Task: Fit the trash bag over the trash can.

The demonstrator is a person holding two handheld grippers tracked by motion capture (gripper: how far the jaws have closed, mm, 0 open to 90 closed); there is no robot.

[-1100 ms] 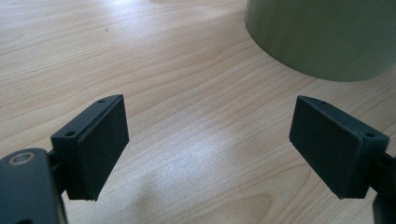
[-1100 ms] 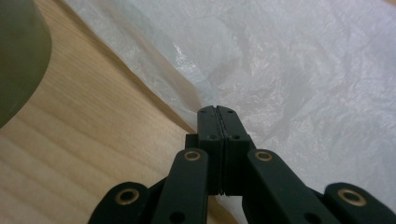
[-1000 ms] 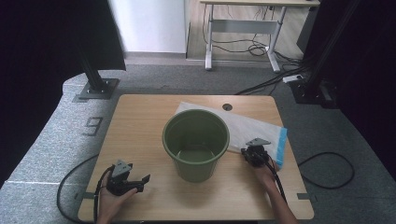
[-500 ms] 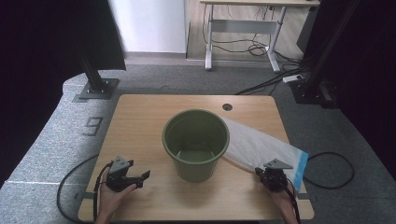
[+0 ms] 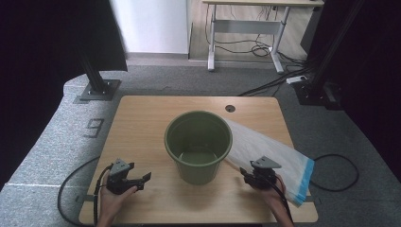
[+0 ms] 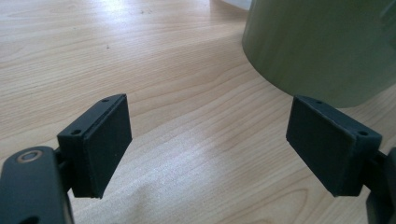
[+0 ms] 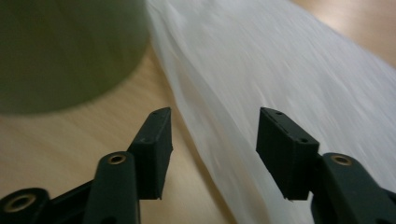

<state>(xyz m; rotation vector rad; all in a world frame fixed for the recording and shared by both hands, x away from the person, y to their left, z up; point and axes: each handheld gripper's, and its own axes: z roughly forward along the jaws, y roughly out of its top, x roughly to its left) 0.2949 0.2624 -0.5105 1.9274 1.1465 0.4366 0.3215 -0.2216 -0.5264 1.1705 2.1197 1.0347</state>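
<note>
Right tongs [image 5: 247,173], jaws just opening and gripping nothing, hover over the bag [image 5: 265,149] laid toward the table's [image 5: 142,118] right edge beside the bin [image 5: 198,144]; left tongs [image 5: 142,178], wide and empty, wait near the front-left corner.

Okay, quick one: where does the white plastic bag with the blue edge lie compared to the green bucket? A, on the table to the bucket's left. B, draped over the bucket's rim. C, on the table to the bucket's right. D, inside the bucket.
C: the white plastic bag lies flat on the table, running from beside the green bucket toward the table's right edge.
</note>
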